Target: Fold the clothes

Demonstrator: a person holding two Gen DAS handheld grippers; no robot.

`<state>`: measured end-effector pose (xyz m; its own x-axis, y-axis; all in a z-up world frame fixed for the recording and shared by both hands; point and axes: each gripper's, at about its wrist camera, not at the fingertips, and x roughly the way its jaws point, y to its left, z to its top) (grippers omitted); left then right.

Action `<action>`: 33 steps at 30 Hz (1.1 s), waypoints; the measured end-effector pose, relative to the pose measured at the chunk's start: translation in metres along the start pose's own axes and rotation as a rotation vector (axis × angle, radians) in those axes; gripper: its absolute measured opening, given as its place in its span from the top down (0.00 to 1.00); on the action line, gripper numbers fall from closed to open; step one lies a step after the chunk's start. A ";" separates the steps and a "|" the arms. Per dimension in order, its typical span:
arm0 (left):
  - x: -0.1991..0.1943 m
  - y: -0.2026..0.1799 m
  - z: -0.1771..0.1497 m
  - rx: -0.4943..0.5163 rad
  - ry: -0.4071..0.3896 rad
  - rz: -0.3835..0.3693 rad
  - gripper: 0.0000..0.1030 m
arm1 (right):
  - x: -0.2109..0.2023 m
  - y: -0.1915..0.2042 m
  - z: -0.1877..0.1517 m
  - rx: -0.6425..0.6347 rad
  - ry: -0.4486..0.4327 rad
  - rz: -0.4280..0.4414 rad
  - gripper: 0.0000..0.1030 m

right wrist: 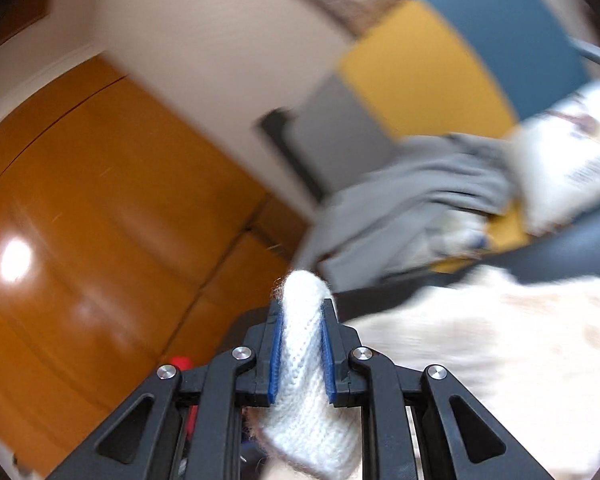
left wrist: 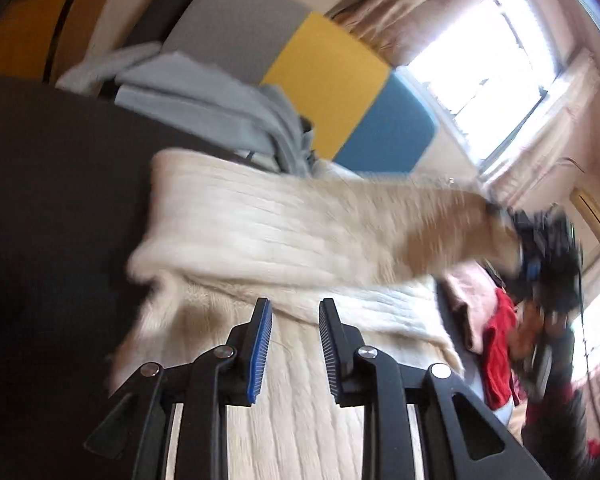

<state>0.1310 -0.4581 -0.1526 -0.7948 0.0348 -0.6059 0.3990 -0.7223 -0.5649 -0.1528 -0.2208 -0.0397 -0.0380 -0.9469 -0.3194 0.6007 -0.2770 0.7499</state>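
plainly the biggest thing is the dark bed surface, and everything else sits on or around it. behind it stands a headboard of grey, yellow and blue panels, and beyond that a bright window with curtains. against the headboard, at the far edge of the bed surface, a grey garment lies in a loose heap. the cream knit sweater spreads across the near part of the bed surface, one long piece of it stretched sideways and lifted toward the right gripper, which shows blurred at the bed surface's right side. a red cloth lies near that edge too, probably another garment, though the blur makes it hard to say. in the right wrist view the right gripper pinches a fold of the sweater between its blue pads, held above the bed surface. the left gripper hangs just over the sweater, its jaws parted with nothing between them.
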 end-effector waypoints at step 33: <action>-0.020 0.081 -0.010 -0.157 -0.084 0.233 0.78 | -0.081 -0.121 -0.058 0.107 0.072 -0.346 0.92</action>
<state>0.1835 -0.5105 -0.1917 -0.7055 -0.1814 -0.6851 0.6361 -0.5881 -0.4994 -0.1760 -0.1009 -0.1380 -0.1659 -0.7813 -0.6017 0.4752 -0.5980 0.6455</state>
